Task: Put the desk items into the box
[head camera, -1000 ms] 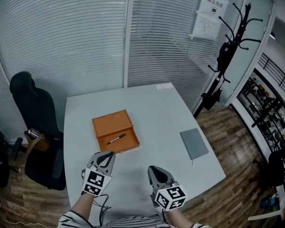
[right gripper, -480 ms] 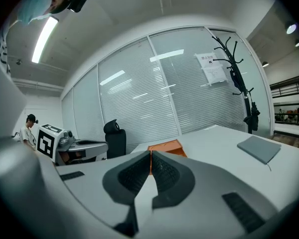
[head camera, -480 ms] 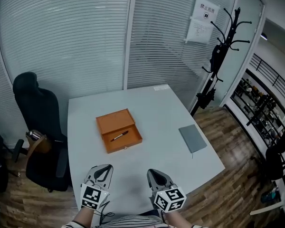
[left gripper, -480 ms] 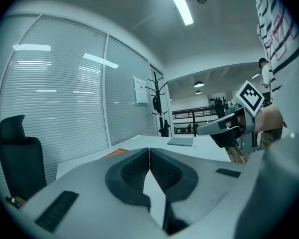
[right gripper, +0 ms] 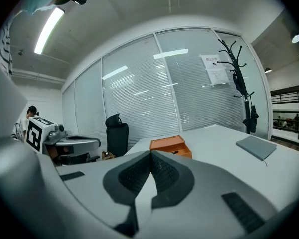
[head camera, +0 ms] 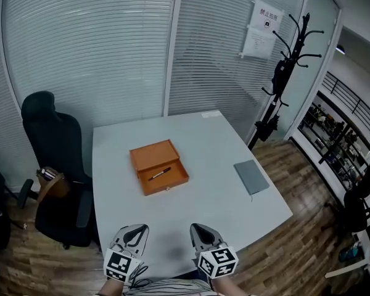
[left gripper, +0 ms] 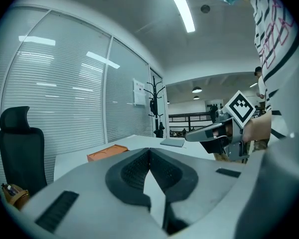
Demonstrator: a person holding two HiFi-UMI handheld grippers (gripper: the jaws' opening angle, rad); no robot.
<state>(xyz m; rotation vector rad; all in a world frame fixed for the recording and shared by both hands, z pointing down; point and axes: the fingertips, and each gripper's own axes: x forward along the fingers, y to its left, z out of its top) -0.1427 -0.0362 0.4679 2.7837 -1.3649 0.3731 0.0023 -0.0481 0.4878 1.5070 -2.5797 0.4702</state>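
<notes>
White table (head camera: 205, 150): pen (head camera: 160, 173) in orange box (head camera: 152, 154), grey notebook (head camera: 251, 177) apart; left tongs (head camera: 133, 229), right tongs (head camera: 200, 229) both closed, empty.

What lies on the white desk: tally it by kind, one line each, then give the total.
Open orange rectangular box: 1
Black pen, lying inside that box: 1
Flat grey notebook: 1
Small white slip at the far edge: 1
Total: 4
</notes>
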